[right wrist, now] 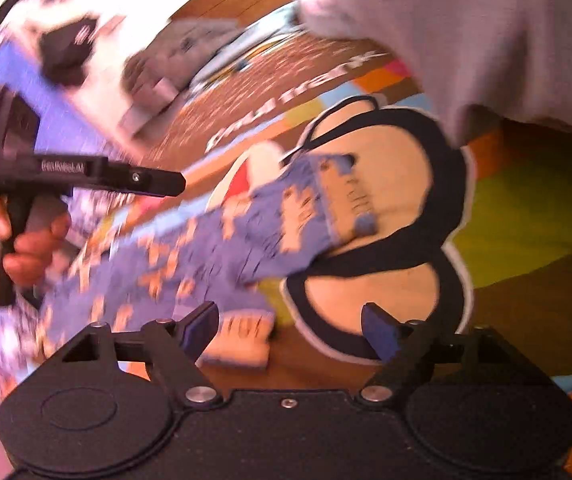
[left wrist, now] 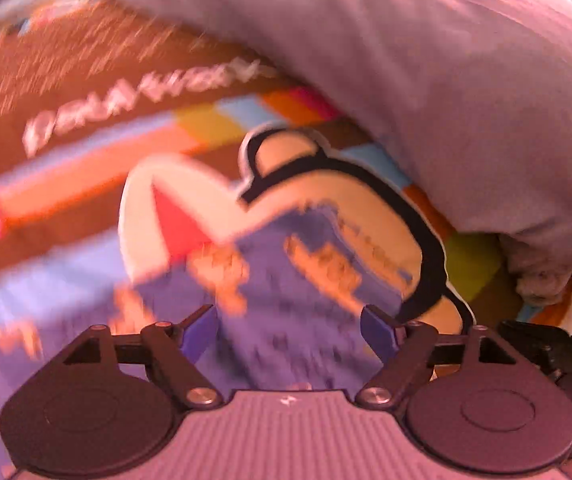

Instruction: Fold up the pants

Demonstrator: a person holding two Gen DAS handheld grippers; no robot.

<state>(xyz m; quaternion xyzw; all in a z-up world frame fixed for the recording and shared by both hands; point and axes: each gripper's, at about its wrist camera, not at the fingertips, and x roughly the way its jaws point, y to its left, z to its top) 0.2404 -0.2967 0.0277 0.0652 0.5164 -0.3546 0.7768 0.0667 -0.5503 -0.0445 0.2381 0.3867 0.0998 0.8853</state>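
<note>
Both hand-held grippers stand spread wide over a pair of small blue pants printed with orange figures, and nothing is pinched between either pair of blue pads.

In the left wrist view, the left hand-held gripper (left wrist: 289,332) hangs over the pants (left wrist: 270,280), which fill the lower centre of the frame; heavy blur hides whether the pads touch the cloth. The pants lie on a brown play mat (left wrist: 86,80) with coloured stripes, white lettering and a cream, black-outlined cartoon shape. A pale grey cloth (left wrist: 446,80) drapes across the upper right of the frame.

In the right wrist view, the right hand-held gripper (right wrist: 289,332) hovers with its jaws wide apart at lower centre. The pants (right wrist: 206,248) stretch from lower left toward the centre, one tan-banded end resting on the cartoon shape (right wrist: 398,184) and a tan cuff (right wrist: 242,340) lying just beside the left pad, not gripped. At the left edge a person's hand (right wrist: 26,248) grasps the handle of the left hand-held gripper (right wrist: 86,172), held above the mat (right wrist: 246,80). The grey cloth (right wrist: 486,40) covers the upper right.
</note>
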